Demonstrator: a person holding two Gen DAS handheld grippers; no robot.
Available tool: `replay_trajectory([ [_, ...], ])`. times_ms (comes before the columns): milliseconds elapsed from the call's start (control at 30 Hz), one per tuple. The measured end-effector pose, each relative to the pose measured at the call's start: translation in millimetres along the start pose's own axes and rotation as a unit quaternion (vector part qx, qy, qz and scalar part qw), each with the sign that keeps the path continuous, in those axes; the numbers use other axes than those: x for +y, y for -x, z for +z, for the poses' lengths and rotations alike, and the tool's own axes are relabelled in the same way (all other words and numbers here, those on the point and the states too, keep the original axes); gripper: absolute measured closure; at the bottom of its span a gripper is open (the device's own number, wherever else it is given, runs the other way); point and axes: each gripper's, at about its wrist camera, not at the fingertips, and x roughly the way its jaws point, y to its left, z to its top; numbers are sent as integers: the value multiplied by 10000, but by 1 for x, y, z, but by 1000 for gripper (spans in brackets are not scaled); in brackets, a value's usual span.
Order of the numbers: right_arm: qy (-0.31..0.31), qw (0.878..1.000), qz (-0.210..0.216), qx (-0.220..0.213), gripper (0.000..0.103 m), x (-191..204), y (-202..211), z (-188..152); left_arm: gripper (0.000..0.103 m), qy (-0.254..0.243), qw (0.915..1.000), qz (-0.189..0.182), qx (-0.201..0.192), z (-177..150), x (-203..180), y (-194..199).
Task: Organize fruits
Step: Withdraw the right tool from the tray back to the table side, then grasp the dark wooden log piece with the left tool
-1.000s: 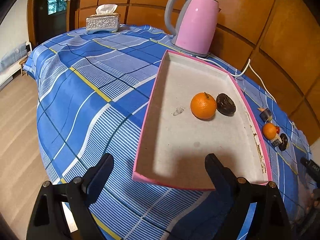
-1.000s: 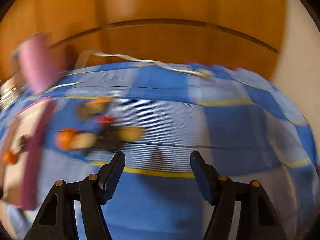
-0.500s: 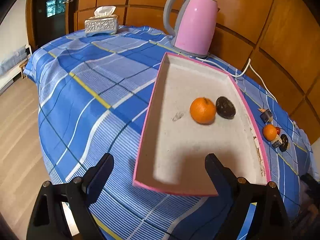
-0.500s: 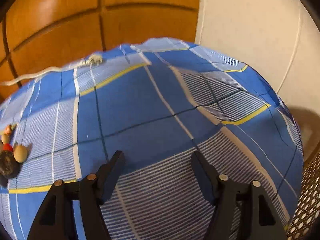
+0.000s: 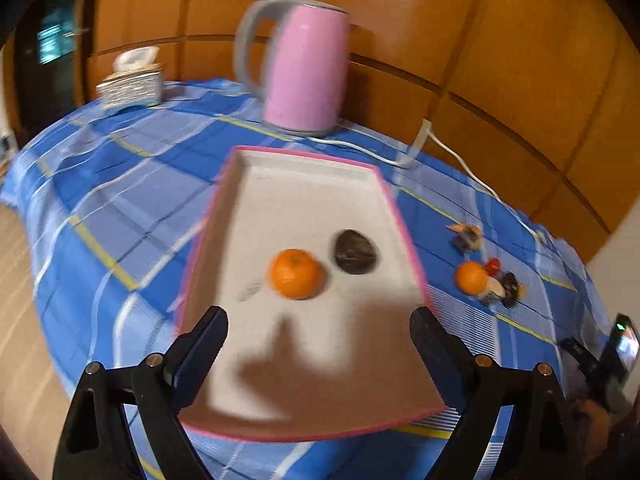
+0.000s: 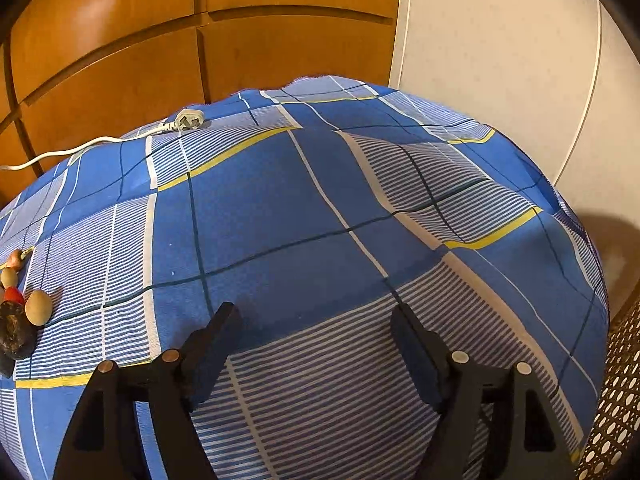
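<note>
light: warm, indoor | left view: motion-blurred, claw shadow on tray point(image 5: 248, 184) | right view: sharp | edges: fisheye-bent

kettle point(image 5: 304, 68): pink, grey handle, upright on the blue checked tablecloth point(image 6: 260, 208)
tissue box point(image 5: 130, 86): far corner
plug point(image 6: 191, 119): white, lying near the tablecloth edge

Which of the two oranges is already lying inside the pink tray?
The larger-looking orange, beside the dark round fruit in the pink tray. The other orange lies outside, on the blue cloth to the tray's right.
</note>
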Motion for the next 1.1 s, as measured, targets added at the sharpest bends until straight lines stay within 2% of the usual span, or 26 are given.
replay_trajectory([
  [133,2,10000,-2,-2,23,0,0,0,13,-564,9974,-439,58,19,-37,-10],
  [200,7,10000,-13,-7,23,0,0,0,17,-718,9951,-666,148,29,-54,-18],
  [400,5,10000,-15,-12,23,1,0,-1,24,-824,9890,-1116,503,56,-102,-60],
  [533,6,10000,-18,-13,23,1,0,-1,26,-842,9873,-1137,724,63,-121,-88],
  [667,-12,10000,-12,-17,23,1,1,-1,38,-977,9840,-1090,1014,68,-139,-118],
  [900,-48,10000,4,-21,22,1,0,0,37,-1460,9755,-1156,1172,70,-174,-157],
  [1033,-46,10000,4,-21,22,1,0,0,38,-1528,9716,-1222,1333,71,-186,-178],
  [1067,-45,10000,2,-22,22,1,0,0,41,-1533,9711,-1228,1356,71,-187,-181],
  [1100,-44,10000,-1,-21,22,2,0,0,50,-1552,9702,-1242,1387,70,-189,-185],
])
